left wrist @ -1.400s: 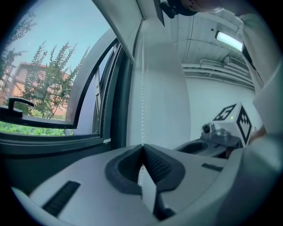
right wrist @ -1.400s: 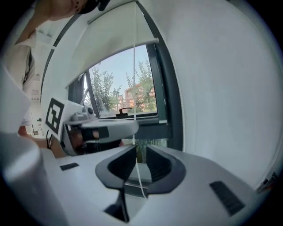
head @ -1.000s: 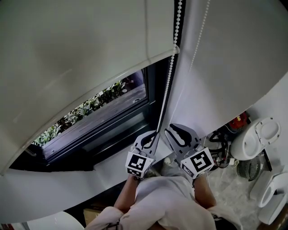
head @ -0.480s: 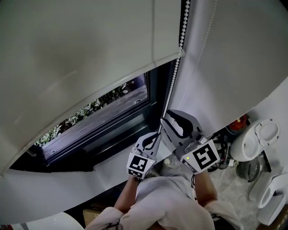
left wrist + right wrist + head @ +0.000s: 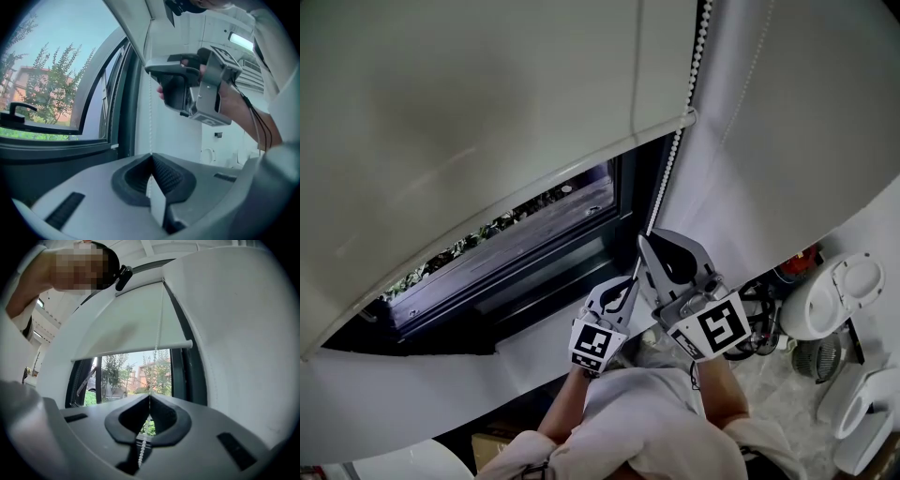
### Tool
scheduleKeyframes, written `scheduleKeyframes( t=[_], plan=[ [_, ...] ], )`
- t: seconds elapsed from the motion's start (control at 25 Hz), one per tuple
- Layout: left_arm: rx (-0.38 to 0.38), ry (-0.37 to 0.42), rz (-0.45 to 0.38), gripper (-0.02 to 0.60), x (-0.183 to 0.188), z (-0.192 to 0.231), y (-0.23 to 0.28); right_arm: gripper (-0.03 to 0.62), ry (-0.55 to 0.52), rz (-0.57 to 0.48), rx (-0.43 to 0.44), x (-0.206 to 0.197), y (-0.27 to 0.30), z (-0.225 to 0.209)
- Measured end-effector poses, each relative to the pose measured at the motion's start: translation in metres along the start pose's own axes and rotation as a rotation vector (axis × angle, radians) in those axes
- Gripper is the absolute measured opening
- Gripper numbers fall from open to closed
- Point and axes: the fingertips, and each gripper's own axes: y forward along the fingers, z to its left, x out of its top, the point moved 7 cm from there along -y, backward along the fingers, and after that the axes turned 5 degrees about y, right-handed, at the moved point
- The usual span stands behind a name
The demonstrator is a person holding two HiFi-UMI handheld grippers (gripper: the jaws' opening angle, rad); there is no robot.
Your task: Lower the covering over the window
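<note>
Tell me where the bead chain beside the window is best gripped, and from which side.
Grip the bead chain on its stretch below the blind's bottom bar, coming level from the room side: it hangs straight, thin and free there.

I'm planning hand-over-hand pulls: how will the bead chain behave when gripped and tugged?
The bead chain is probably floppy and light: a thin string of small beads, hanging limp in the right gripper view. Its round beads may slip unless pinched firmly.
</note>
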Motion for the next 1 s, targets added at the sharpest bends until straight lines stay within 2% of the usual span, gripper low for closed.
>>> scheduleKeyframes(
  t=[1.0],
  plan=[
    [-0.019,-0.076,0.181,0.013,-0.094,-0.009,0.015,-0.005,0.121,0.186,0.003,-0.095,-0.006,-0.003]
  ],
)
